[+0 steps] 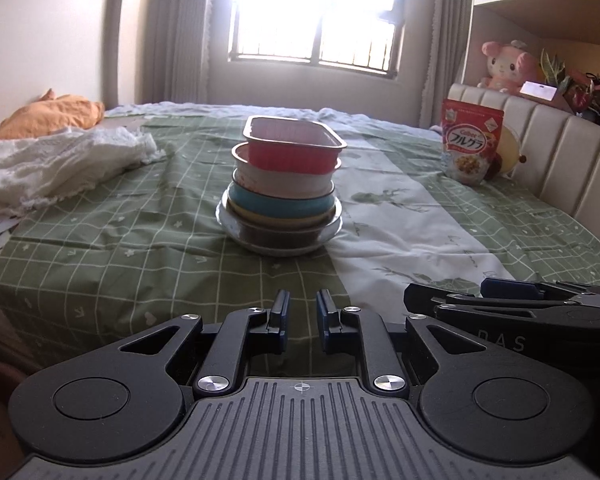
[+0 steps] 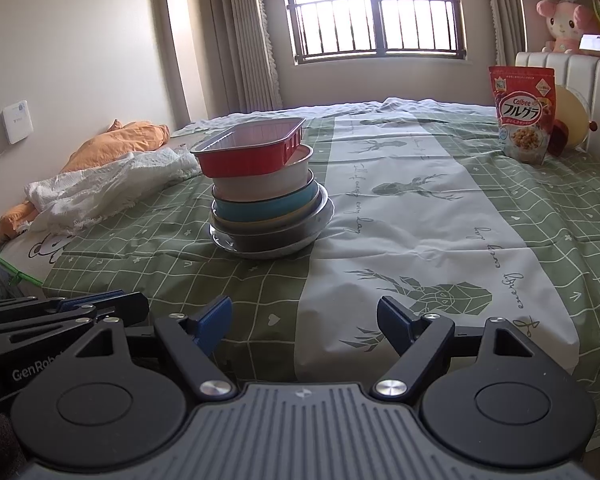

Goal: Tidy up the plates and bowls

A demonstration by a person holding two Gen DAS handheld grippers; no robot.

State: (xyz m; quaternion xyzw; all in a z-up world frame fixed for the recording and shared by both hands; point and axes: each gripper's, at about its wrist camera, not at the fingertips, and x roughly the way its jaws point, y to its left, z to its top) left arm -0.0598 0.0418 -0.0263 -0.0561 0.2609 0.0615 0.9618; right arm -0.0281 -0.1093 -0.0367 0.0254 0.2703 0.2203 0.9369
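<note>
A stack of dishes (image 1: 281, 196) is seen standing on a bed spread with a green checked cloth (image 1: 120, 248), well ahead of both hand-held grippers. At the bottom of the stack lies a wide pale plate (image 2: 324, 216); on it are set a dark bowl (image 2: 274, 238), a yellowish rim, a light blue bowl (image 2: 260, 208) and a white bowl (image 2: 260, 184). The pile is topped by a red rectangular foil tray (image 2: 250, 148), which is laid crosswise and overhangs the round bowls beneath it.

The left gripper (image 1: 302, 322) is held low at the near edge of the bed, its blue-padded fingers drawn close with only a narrow gap between them and nothing caught there. The right gripper (image 2: 304, 324) is held just beside it, its fingers spread wide apart and empty. Neither gripper is touching the stack.

A crumpled white cloth (image 1: 60, 164) and an orange cushion (image 1: 52, 114) are seen to the left of the dishes. A red cereal bag (image 2: 524, 114) is stood against the padded headboard (image 1: 560, 160) to the right, with a pink plush toy (image 1: 508, 66) seated on the ledge above it. A barred window (image 2: 376, 12) is seen behind the bed.
</note>
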